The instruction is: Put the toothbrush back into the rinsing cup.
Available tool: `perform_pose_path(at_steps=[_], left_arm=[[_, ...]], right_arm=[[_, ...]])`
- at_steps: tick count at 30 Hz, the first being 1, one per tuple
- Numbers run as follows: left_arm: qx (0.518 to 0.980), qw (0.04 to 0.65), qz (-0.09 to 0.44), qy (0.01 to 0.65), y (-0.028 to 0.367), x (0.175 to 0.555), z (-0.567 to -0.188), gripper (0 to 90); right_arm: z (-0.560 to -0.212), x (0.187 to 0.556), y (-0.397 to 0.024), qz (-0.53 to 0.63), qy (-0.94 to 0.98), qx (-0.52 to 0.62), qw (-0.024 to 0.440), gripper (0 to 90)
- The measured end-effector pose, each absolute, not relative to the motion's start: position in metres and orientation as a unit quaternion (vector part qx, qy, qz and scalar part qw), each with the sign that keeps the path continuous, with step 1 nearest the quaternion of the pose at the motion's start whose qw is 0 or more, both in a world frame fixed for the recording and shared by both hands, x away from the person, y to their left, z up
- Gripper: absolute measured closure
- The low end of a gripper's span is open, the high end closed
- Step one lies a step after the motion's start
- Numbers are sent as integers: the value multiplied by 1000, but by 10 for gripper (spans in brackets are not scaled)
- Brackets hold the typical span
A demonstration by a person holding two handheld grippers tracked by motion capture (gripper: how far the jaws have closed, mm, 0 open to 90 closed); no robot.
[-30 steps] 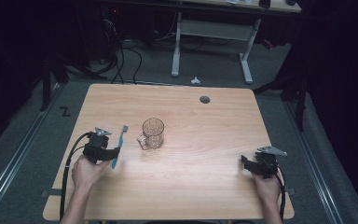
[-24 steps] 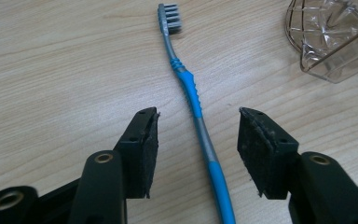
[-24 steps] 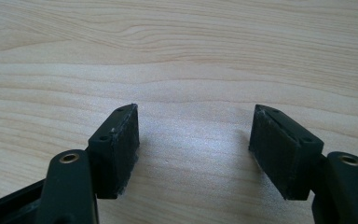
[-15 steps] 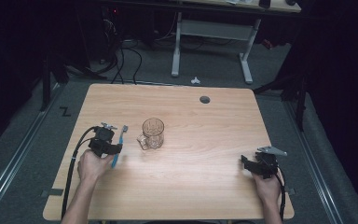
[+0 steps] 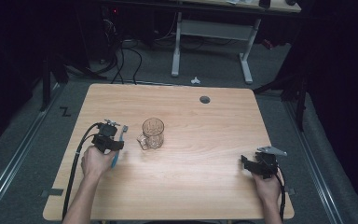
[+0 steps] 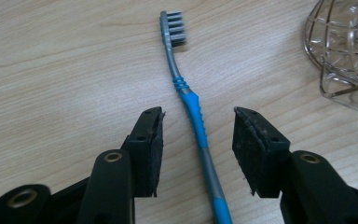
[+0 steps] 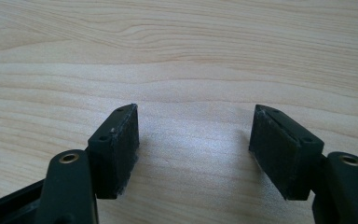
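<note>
The blue-and-grey toothbrush (image 6: 193, 116) lay flat on the bench (image 5: 200, 182), left of centre, just beside a clear glass mug (image 5: 152, 133). We had the left tongs (image 6: 198, 133) astride its handle, the jaws having just been closing, pads not yet touching it. To take it well, we judged, the pads should meet squarely on the ribbed blue grip, low enough to pinch the thin handle without skidding it across the wood. The mug stood near on the right, so any lift wanted to rise straight first. The right tongs (image 7: 193, 140) waited wide and empty near the bench's right edge, with bare wood between.
</note>
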State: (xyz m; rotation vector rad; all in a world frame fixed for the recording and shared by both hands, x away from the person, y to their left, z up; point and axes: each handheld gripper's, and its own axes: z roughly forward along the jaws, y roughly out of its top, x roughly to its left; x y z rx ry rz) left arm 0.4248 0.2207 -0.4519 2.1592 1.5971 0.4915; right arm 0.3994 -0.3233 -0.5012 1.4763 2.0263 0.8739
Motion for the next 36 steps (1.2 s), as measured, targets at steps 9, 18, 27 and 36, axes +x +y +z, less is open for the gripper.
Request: perform_pose_path(at_steps=[9,18,27,36], left_arm=[[771,191,180,581,221,435,-450,532],[774,176,180,581,217,445,-450,533],[778,159,170,583,213,455,-455,542],[779,144,155,591,212,466,-464,567]], right_arm=[[-501,399,-323,320,740,540,241,331],[-501,399,-323,320,740,540,241,330],[-501,399,-323,320,740,540,240,330],[-501,399,-324,322,740,539,240,330]])
